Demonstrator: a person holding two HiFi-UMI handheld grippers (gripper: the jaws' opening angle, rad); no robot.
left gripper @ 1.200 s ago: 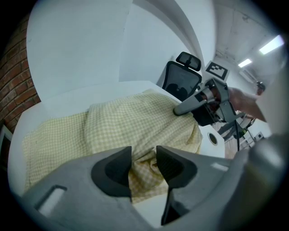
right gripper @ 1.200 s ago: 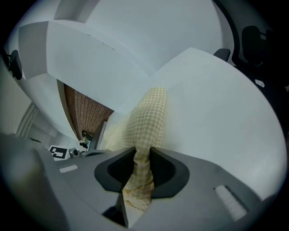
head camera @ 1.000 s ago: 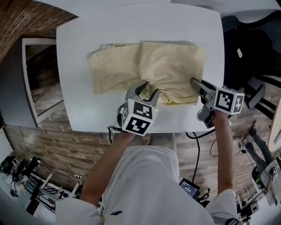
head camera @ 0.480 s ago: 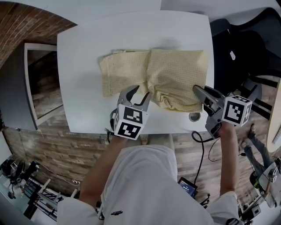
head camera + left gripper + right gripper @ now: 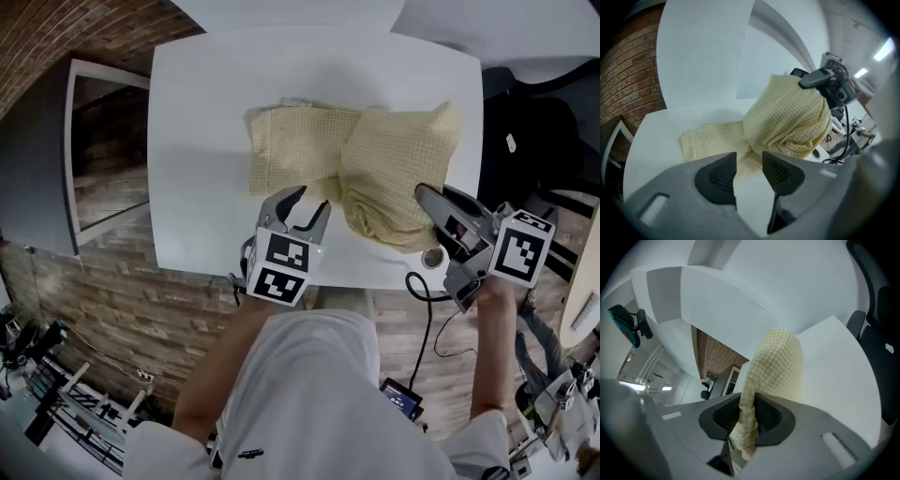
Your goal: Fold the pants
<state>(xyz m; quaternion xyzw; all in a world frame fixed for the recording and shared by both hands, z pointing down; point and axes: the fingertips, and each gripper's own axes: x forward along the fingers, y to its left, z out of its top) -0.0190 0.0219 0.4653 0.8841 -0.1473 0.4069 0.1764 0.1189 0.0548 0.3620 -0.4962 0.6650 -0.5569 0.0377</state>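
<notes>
Yellow checked pants (image 5: pixel 778 366) sit clamped between the closed fingers (image 5: pixel 766 416) of our right gripper (image 5: pixel 427 197). We judge the fold goes best if we carry that raised half across and lay it squarely on the flat half, edges matched, with our left gripper (image 5: pixel 309 202) pinning the lower layer against dragging. Its fingers (image 5: pixel 780 171) stand spread, with nothing between them. The flat half lies on the counter (image 5: pixel 206 141) just beyond their tips, and the lifted bundle hangs from the right fingers, near the left ones.
</notes>
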